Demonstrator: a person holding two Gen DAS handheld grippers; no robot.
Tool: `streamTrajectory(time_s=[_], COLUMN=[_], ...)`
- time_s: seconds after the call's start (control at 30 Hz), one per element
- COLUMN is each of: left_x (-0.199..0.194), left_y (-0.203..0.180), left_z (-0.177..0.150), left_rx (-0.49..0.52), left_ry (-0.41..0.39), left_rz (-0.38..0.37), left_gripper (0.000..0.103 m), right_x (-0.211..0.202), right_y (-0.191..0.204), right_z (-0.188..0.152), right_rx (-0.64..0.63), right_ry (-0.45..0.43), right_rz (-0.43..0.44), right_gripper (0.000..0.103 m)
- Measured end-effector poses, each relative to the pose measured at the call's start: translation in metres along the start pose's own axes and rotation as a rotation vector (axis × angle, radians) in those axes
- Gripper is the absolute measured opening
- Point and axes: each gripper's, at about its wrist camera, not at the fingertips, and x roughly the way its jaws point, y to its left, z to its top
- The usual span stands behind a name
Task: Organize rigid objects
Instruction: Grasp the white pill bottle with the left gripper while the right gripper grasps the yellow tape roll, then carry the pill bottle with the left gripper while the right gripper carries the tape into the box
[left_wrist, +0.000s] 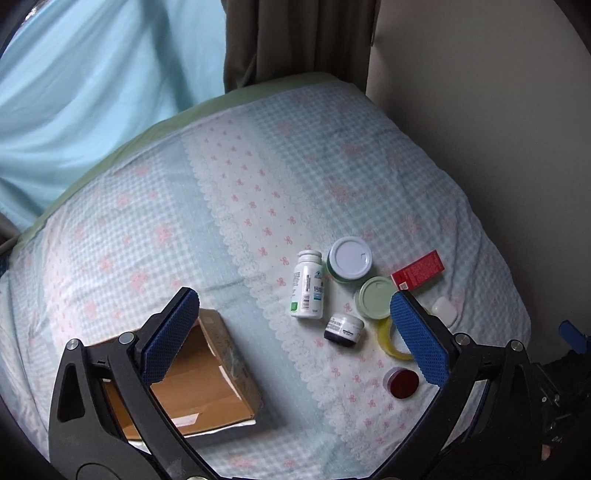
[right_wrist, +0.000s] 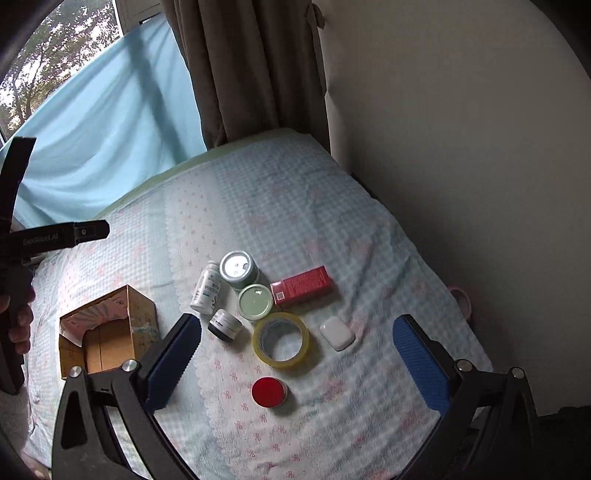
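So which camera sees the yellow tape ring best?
The right wrist view: the whole yellow clear tape ring lies open on the bedspread. In the left wrist view, the left claw's blue finger pad covers part of it.

In the left wrist view, the right blue fingers (left_wrist: 419, 338) cover part of the tape roll (left_wrist: 388, 341) and most of the white case (left_wrist: 445, 309). The left fingers and frame hide much of the cardboard box (left_wrist: 207, 380). Print on the white bottle (left_wrist: 307, 286) and small jar (left_wrist: 343, 328) is too small to read. In the right wrist view, the pink object (right_wrist: 461, 295) past the bed (right_wrist: 388, 258) edge is partly hidden, and the hand (right_wrist: 20, 325) is cut off by the frame's left edge.
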Motion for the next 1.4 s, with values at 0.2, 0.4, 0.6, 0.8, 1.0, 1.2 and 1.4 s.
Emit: streamTrajectory(time_s=[0.2, 0.4, 0.6, 0.8, 1.0, 1.2, 1.4], left_x=[0.121, 0.209, 0.249, 0.271, 0.282, 0.278, 0.246], left_y=[-0.007, -0.013, -0.016, -0.017, -0.028, -0.039, -0.028], left_z=[0.009, -0.005, -0.010, -0.011, -0.010, -0.008, -0.009], left_rx=[0.053, 0.118, 0.168, 0.176, 0.177, 0.175, 0.107], left_ry=[0.171, 0.318, 0.368, 0.400, 0.420, 0.403, 0.372], left_rz=[-0.002, 0.006, 0.022, 0.003, -0.046, -0.046, -0.041], left_gripper=[0.102, 0.097, 0.096, 0.075, 0.048, 0.047, 0.047], right_x=[0.102, 0.177, 0.225, 0.249, 0.260, 0.256, 0.236], right_y=[0.006, 0.024, 0.038, 0.046, 0.055, 0.051, 0.040], right_z=[-0.034, -0.058, -0.062, -0.053, -0.050, -0.050, -0.037], right_rx=[0.024, 0.030, -0.036, -0.076, -0.115, -0.109, -0.086], right_ry=[0.190, 0.317, 0.377, 0.400, 0.431, 0.432, 0.400], right_rz=[0.006, -0.006, -0.077, -0.137, -0.149, -0.134, -0.117], right_gripper=[0.103, 0.103, 0.103, 0.103, 0.096, 0.095, 0.095])
